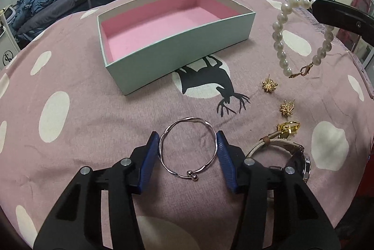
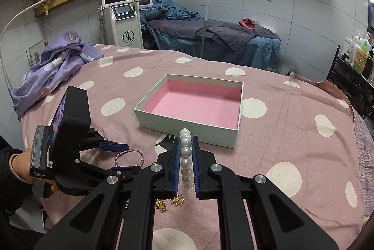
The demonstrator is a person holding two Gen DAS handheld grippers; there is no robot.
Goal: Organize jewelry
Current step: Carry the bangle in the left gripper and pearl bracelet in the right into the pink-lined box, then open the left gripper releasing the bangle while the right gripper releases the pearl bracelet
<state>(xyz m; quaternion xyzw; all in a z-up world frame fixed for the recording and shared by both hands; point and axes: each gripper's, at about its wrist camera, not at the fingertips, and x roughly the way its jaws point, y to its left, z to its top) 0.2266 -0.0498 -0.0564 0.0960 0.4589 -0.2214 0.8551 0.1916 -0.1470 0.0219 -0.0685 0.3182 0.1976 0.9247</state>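
Note:
A silver bangle lies on the pink spotted cloth. My left gripper straddles it, with a blue pad touching each side of the ring. The right wrist view shows the same gripper and bangle at lower left. My right gripper is shut on a pearl bracelet, which hangs in a loop above the cloth, right of the box. The open box with pink lining sits empty in the middle.
Two gold flower earrings, a gold ring and a watch lie right of the bangle. A crumpled purple cloth lies at the far left. A person's hand holds the left gripper.

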